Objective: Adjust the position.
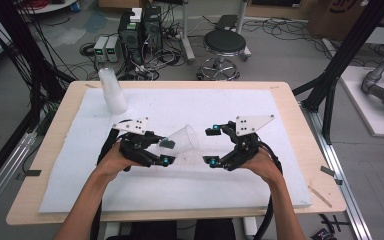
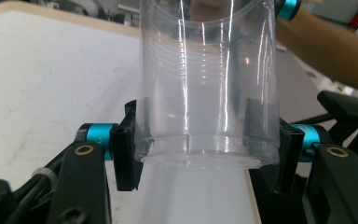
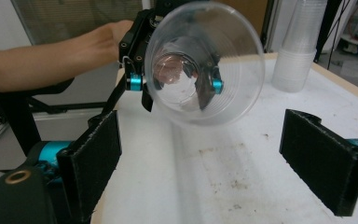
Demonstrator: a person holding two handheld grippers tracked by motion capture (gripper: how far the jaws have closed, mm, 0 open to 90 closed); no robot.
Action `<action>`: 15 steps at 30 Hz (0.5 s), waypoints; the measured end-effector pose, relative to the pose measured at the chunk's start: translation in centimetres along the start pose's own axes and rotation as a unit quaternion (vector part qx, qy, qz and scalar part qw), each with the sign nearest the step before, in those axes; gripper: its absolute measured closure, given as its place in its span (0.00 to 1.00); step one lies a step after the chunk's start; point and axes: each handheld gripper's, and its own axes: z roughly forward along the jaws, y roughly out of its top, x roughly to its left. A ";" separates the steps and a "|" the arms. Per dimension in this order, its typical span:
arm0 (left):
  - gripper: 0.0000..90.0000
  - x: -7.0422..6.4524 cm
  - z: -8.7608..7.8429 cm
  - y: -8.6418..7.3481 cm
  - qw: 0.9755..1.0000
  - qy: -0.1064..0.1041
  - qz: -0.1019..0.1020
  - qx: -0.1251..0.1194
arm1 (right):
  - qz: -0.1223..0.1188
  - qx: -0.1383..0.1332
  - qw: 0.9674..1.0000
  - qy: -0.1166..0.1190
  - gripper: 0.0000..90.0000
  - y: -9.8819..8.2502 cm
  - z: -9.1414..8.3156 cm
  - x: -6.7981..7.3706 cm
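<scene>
Clear plastic, ribbed near its rim, makes up the single cup (image 1: pixel 182 140) that the left gripper (image 1: pixel 164 152) holds by its base, lifted off the white foam mat (image 1: pixel 260 185) and tipped on its side over the middle of the table. Seen along the left gripper's own jaws, the two black pads (image 2: pixel 125 154) press against opposite sides of the cup's bottom (image 2: pixel 205 93), so that gripper is clamped on it. The cup's open mouth (image 3: pixel 205 63) faces toward the right gripper (image 1: pixel 211 146), which sits just beside it, a little toward the right edge of the table. Its jaws stand wide apart, with bare mat between its pads (image 3: pixel 93 158) and the cup in front of them, not touching. Each gripper carries a grey three-cornered plate on top. Near the far left corner of the mat stands a tall stack of clear plastic cups (image 1: pixel 111 90), upside down and well apart from both hands. Faint brownish stains (image 3: pixel 223 163) mark the mat under the right gripper.
</scene>
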 end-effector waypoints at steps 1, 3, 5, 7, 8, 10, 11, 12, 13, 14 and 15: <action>0.46 0.0 0.0 0.0 1.000 -0.001 0.003 -0.005 | 0.000 -0.003 1.000 -0.001 0.14 -0.1 0.1 0.0; 0.46 -0.1 -0.1 0.1 1.000 -0.004 0.007 -0.018 | 0.001 -0.010 1.000 -0.002 0.14 -0.3 0.2 0.1; 0.46 -0.1 -0.2 0.2 1.000 -0.007 0.009 -0.021 | 0.004 -0.019 1.000 0.000 0.14 -0.6 0.3 0.1; 0.46 -0.1 -0.1 0.2 1.000 -0.005 0.011 -0.019 | 0.007 -0.020 1.000 0.001 0.14 -0.8 0.5 0.1; 0.46 -0.2 -0.1 0.1 1.000 -0.005 0.010 -0.017 | 0.009 -0.022 1.000 0.001 0.14 -0.9 0.5 0.1; 0.46 -0.2 0.0 0.1 1.000 -0.005 0.011 -0.015 | 0.012 -0.024 1.000 0.001 0.14 -1.1 0.7 0.1; 0.46 -0.2 0.1 0.1 1.000 -0.005 0.012 -0.016 | 0.013 -0.025 1.000 0.000 0.14 -1.2 0.7 0.1; 0.46 -0.2 0.2 0.2 1.000 -0.006 0.014 -0.018 | 0.015 -0.029 0.999 0.002 0.14 -1.3 0.8 0.1; 0.46 -0.2 0.3 0.2 1.000 -0.007 0.014 -0.019 | 0.016 -0.033 0.999 0.004 0.14 -1.4 0.9 0.1; 0.46 -0.2 0.3 0.2 1.000 -0.008 0.015 -0.019 | 0.017 -0.034 0.999 0.005 0.14 -1.5 1.0 0.0; 0.46 -0.3 0.5 0.2 1.000 -0.008 0.017 -0.017 | 0.017 -0.035 0.999 0.007 0.14 -1.6 1.1 0.0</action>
